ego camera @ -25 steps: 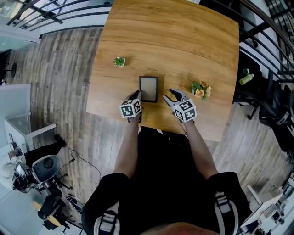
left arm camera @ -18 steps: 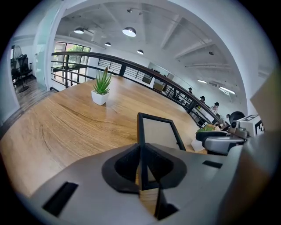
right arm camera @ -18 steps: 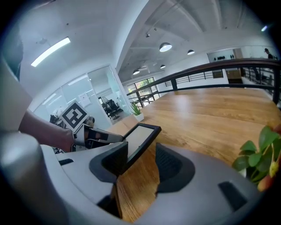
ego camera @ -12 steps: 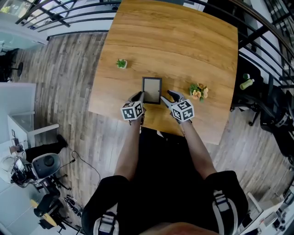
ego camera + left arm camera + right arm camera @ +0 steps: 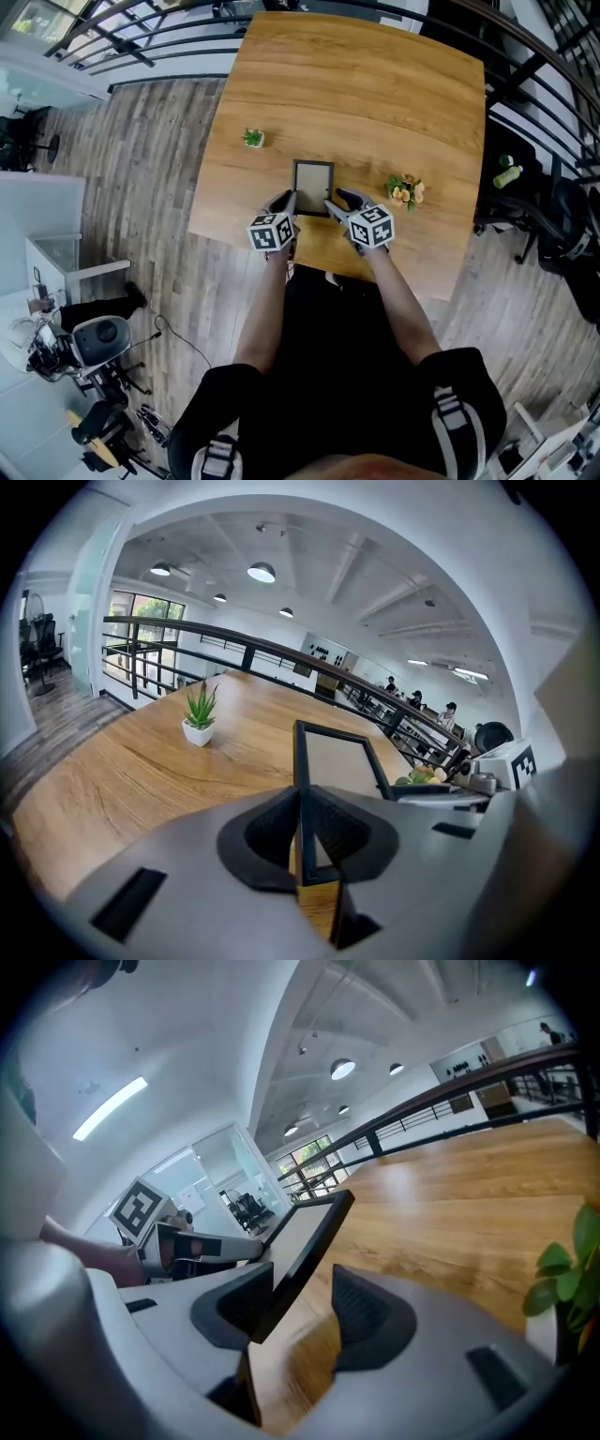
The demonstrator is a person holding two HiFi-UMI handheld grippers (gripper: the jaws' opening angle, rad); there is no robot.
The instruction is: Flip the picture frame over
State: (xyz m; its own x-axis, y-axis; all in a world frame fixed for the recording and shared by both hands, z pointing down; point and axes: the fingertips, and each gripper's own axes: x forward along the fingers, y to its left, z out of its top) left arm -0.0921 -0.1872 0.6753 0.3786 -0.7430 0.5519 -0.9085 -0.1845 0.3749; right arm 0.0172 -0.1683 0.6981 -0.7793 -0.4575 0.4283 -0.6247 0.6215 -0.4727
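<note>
- The picture frame [image 5: 312, 187] sits close by the flower posy [image 5: 406, 189], on the side of it towards the little potted plant [image 5: 252, 138]. It is over the table [image 5: 375, 94], near the person's edge.
- The left gripper [image 5: 289, 200] is on the frame's long edge farthest from the posy. Its jaws are narrow and clamped on that thin black rim, down by the corner nearest the person.
- The right gripper [image 5: 335, 201] is at the edge nearest the posy. Its jaws stand fairly wide with the rim between them. The rim leans on one pad and there's a clear gap at the other, so I wouldn't call that a grip.
- To me this looks like the start of the flip. The frame seems tipped up off the wood in the left jaws, but it isn't turned over yet.
- Next, I'd expect the right jaws to either close on their edge or steady it while the left rolls the frame over.
- A pinch so near one corner could let the frame swivel, and the turn should swing away from the posy.
</note>
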